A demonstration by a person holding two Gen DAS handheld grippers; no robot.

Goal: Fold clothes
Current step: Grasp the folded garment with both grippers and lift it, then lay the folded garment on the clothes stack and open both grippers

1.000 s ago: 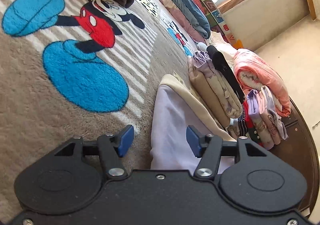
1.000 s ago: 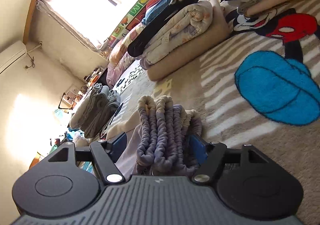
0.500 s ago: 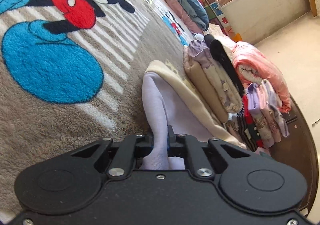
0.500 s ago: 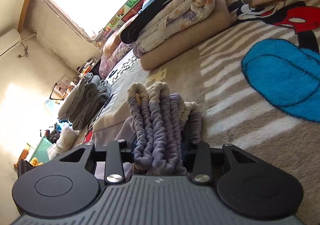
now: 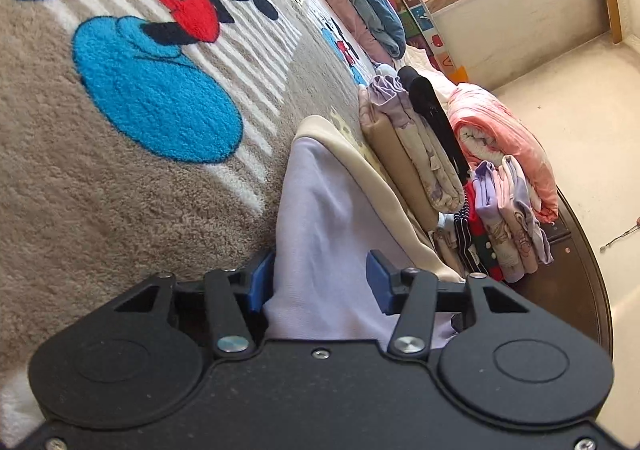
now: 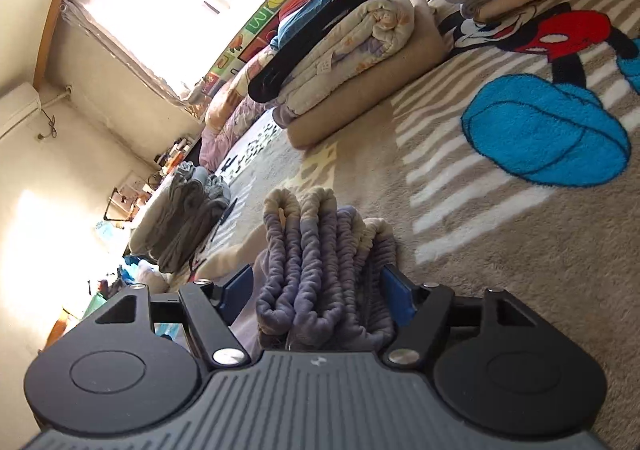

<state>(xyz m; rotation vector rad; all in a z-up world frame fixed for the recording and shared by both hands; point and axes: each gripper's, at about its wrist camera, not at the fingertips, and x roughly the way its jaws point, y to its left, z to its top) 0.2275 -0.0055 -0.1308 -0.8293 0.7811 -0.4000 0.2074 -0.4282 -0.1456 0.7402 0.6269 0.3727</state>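
Lying low in the frame on the rug [image 5: 80,186], the lilac garment [image 5: 324,234] looks soft, light and floppy. Both the left gripper [image 5: 318,282] and right gripper [image 6: 318,296] have jaws opening around it, released; its bunched stretchy waistband [image 6: 320,262] seems the best place to pinch.

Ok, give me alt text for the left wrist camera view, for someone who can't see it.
The left gripper, its blue-padded jaws opening, straddles a lavender garment lying over cream fabric on a beige cartoon-mouse rug. To the right stand stacks of folded clothes, with a pink quilt behind them near a sunlit window.
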